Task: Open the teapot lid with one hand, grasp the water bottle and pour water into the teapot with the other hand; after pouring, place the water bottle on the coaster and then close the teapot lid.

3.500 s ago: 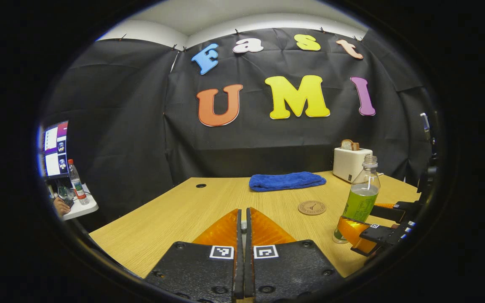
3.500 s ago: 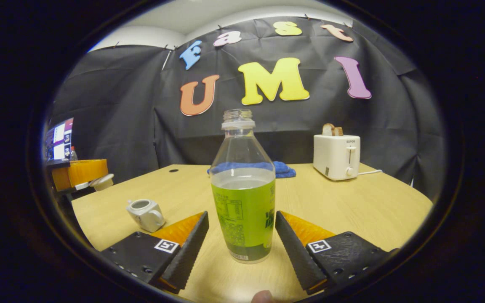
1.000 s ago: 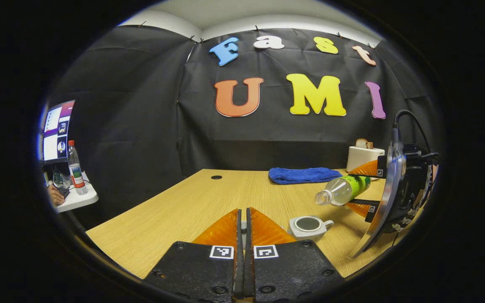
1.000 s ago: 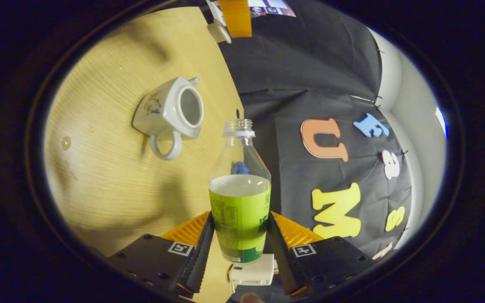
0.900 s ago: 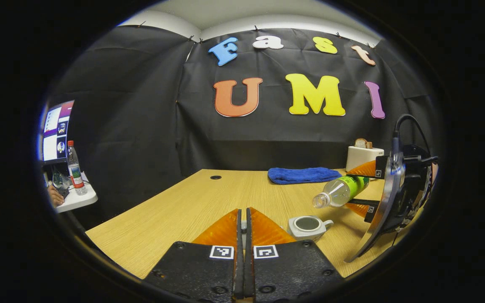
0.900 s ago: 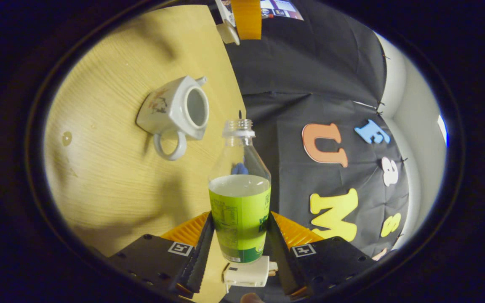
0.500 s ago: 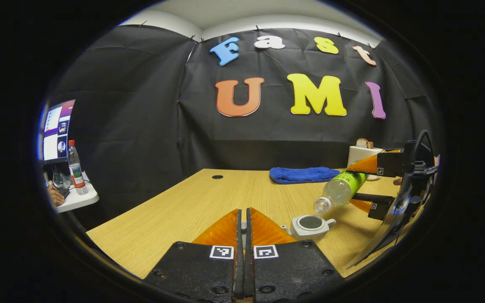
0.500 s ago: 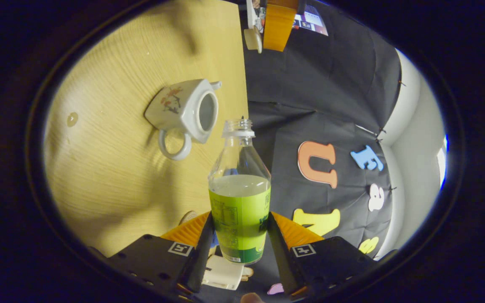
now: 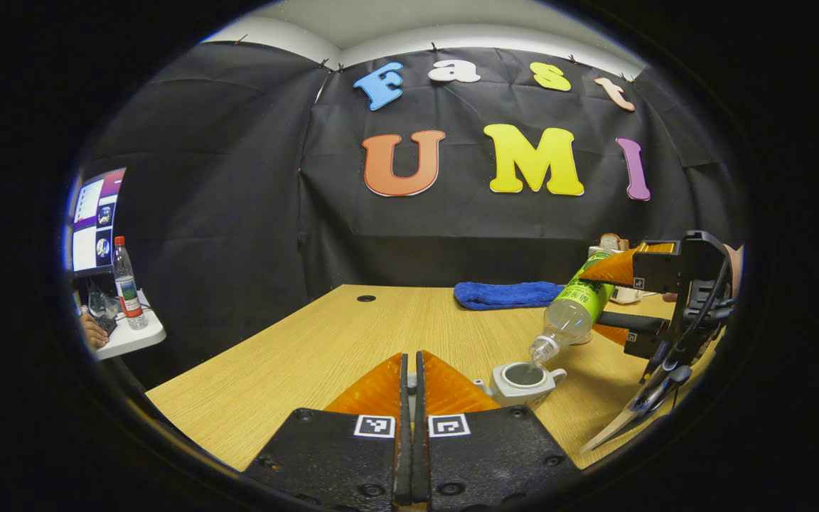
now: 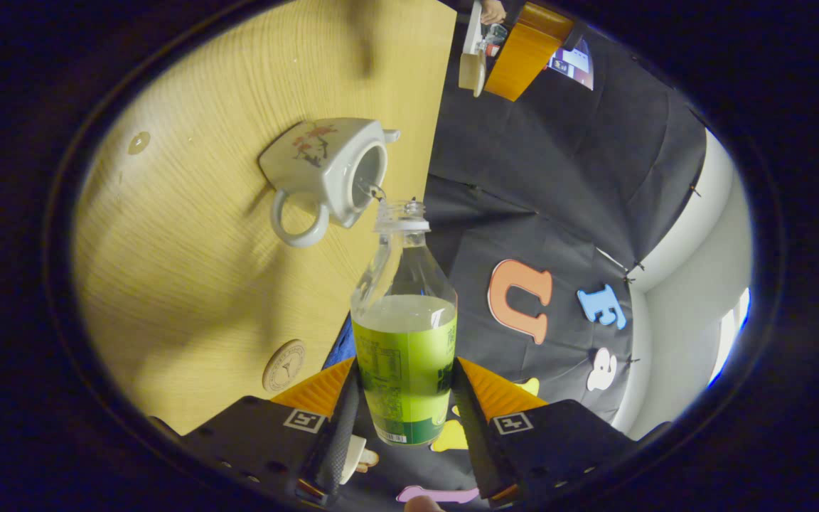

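Right tool (image 10: 401, 427) pinches the clear plastic water bottle w/ green label (image 10: 404, 355) low on its body, both fingers on it; bottle tipped neck-down, mouth just over the open white ceramic teapot (image 10: 328, 171) ahead on the wooden counter (image 10: 189, 270). Round wooden coaster (image 10: 284, 365) lies near the tool's left finger. Left tool (image 9: 411, 419) pressed together, raised over counter; white teapot lid (image 10: 472, 71) seen in it. Vs 0.5 s ago: bottle tilted steeper, mouth now nearer the teapot opening.
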